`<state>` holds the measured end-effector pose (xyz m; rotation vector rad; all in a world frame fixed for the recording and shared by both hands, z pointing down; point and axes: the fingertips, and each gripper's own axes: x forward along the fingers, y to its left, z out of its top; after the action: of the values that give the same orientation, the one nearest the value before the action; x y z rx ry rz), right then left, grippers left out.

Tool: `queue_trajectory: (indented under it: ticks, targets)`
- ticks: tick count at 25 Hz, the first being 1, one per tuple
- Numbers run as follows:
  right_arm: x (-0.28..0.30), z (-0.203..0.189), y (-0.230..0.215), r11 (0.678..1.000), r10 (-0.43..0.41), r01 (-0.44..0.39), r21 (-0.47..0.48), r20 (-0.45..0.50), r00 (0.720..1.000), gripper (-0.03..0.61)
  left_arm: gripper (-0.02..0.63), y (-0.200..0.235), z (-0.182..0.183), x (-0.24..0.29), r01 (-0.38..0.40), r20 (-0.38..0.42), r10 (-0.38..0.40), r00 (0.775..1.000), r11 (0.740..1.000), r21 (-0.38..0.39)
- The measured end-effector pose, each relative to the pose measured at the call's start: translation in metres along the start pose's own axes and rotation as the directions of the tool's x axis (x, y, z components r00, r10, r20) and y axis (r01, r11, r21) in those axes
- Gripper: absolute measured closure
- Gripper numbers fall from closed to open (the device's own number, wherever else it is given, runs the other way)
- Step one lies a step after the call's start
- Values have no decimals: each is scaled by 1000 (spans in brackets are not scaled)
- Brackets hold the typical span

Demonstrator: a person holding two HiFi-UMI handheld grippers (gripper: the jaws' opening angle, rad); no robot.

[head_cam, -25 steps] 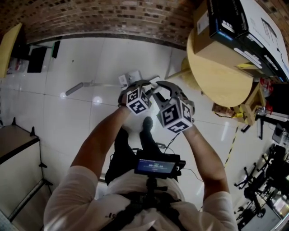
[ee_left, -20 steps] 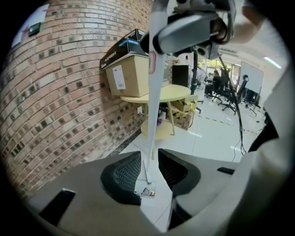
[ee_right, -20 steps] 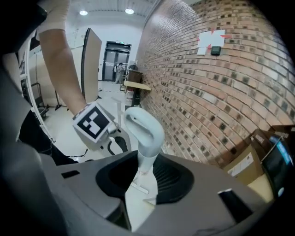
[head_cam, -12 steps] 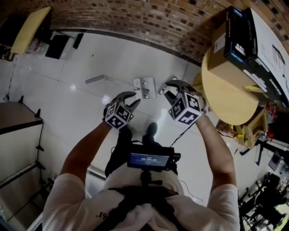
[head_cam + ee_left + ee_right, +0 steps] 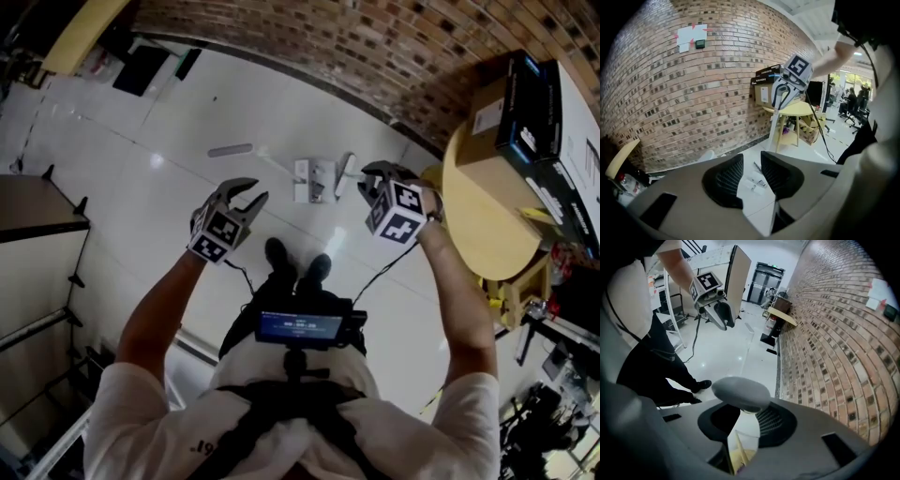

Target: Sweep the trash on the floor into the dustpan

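Trash (image 5: 313, 180): a couple of flat white rectangular scraps with small dark marks. They lie on the glossy white tile floor (image 5: 169, 122) just ahead of the shoes (image 5: 296, 264), between both grippers. Left gripper (image 5: 259, 191) is empty, jaws partly apart. Right gripper (image 5: 365, 180) has its jaws narrow, pinching a grey rounded handle end (image 5: 740, 392).

A glossy white floor (image 5: 131, 202) meets a brick wall (image 5: 356, 47), with a round wooden table (image 5: 487, 225) alongside.
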<state>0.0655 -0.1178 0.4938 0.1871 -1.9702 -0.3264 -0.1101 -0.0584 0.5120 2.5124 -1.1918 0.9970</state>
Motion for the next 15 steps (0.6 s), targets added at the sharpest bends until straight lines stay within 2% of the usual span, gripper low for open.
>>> queue_trajectory:
  ticks: [3,6,9,10,12,15]
  targets:
    - [7,8,4,999,17,-18,-36,-40,999,485,486,22,3,-11,-25,32,24,999,1000,13]
    - [12,19,2,999,18,-20,-28,-65,998,485,486,48,10,-22,-72,60,66,996,991,110]
    - [12,37,-5,1000,9,-11,-22,-80,997,485,486,79,12,-30,-130,62,120,991,969,212]
    - [13,42,-7,1000,8,-10,-25,-80,997,485,477,90,12,-31,-142,57,132,990,962,235]
    - [17,50,-7,999,19,-22,-33,-75,997,483,417,106,9,-27,-146,36,142,989,954,260]
    - [19,68,-2,995,52,-58,-86,-68,996,483,393,119,-8,-14,-101,-44,118,992,954,281]
